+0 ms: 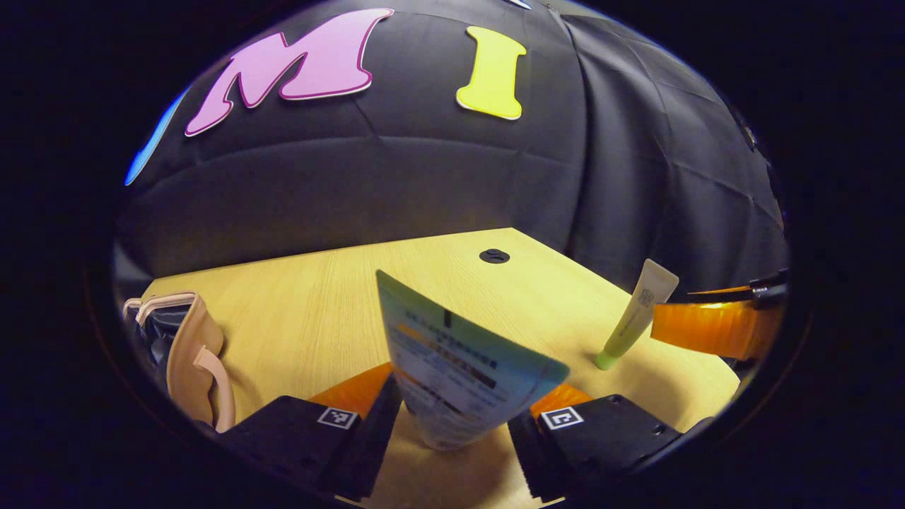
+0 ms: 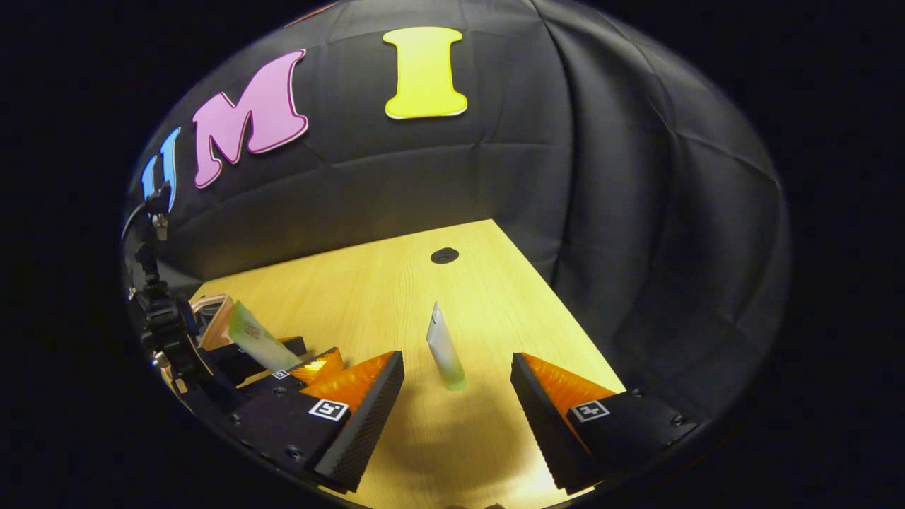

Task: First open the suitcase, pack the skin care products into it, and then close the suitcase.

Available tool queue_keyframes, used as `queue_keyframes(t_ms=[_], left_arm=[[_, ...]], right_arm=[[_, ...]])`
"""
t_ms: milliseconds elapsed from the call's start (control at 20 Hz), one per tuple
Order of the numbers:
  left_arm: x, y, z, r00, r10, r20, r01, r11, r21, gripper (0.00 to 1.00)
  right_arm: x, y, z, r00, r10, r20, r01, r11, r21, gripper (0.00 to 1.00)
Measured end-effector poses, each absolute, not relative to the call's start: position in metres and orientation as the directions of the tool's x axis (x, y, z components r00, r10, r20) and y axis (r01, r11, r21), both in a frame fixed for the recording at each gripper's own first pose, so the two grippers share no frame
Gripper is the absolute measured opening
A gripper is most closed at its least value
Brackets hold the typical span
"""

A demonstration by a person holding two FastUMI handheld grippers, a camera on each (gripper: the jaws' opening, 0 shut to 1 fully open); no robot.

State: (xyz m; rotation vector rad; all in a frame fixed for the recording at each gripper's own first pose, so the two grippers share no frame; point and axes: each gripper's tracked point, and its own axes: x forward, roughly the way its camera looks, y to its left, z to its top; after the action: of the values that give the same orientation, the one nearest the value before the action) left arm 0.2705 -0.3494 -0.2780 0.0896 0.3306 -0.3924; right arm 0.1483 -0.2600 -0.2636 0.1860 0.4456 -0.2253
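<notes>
Two tubes of skin care are in play. In the left gripper view, the left gripper (image 1: 452, 431) at bottom centre is clamped on a wide printed tube (image 1: 459, 367), held cap-down, presumably for carrying to the suitcase (image 1: 187, 357) at lower left. In the right gripper view, a slim green-capped tube (image 2: 444, 348) stands on the table (image 2: 396, 283) at centre, framed by the right gripper (image 2: 456, 417), whose fingers are spread apart, seemingly for an approach.

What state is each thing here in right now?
Left hand-held gripper: shut on the blue tube.
Blue tube: held, cap down, tilted.
Right hand-held gripper: open, holds nothing.
Green tube: standing cap-down on the table, ungripped.
Suitcase: open.
</notes>
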Motion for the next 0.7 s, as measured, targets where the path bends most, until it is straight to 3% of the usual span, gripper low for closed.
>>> queue_keyframes(t_ms=[50, 100, 150, 450, 550, 600, 650, 700], left_arm=[[0.273, -0.346, -0.280, 0.879, -0.340, -0.334, 0.370, 0.929, 0.028, 0.67], [0.275, -0.346, -0.277, 0.886, -0.331, -0.324, 0.359, 0.933, 0.029, 0.67], [0.276, -0.347, -0.279, 0.883, -0.329, -0.334, 0.358, 0.933, 0.026, 0.57], [0.270, -0.334, -0.281, 0.877, -0.342, -0.337, 0.380, 0.923, 0.054, 0.51], [0.266, -0.330, -0.282, 0.875, -0.345, -0.341, 0.384, 0.922, 0.053, 0.50], [0.266, -0.328, -0.283, 0.874, -0.346, -0.342, 0.383, 0.923, 0.045, 0.50], [0.266, -0.327, -0.282, 0.874, -0.345, -0.343, 0.381, 0.924, 0.041, 0.50], [0.266, -0.326, -0.283, 0.875, -0.343, -0.342, 0.378, 0.925, 0.039, 0.50]], right_arm=[[0.161, -0.257, -0.267, 0.886, -0.165, -0.434, 0.252, 0.956, 0.151, 0.97], [0.171, -0.256, -0.271, 0.890, -0.163, -0.425, 0.252, 0.954, 0.163, 0.99], [0.180, -0.256, -0.279, 0.891, -0.158, -0.426, 0.251, 0.953, 0.171, 0.98], [0.207, -0.269, -0.306, 0.879, -0.193, -0.436, 0.296, 0.937, 0.184, 0.98], [0.208, -0.274, -0.309, 0.875, -0.205, -0.438, 0.309, 0.934, 0.180, 0.93], [0.210, -0.277, -0.312, 0.872, -0.212, -0.441, 0.316, 0.933, 0.175, 0.87], [0.210, -0.275, -0.314, 0.869, -0.212, -0.446, 0.316, 0.933, 0.172, 0.58], [0.208, -0.276, -0.316, 0.862, -0.220, -0.457, 0.323, 0.932, 0.162, 0.48]])
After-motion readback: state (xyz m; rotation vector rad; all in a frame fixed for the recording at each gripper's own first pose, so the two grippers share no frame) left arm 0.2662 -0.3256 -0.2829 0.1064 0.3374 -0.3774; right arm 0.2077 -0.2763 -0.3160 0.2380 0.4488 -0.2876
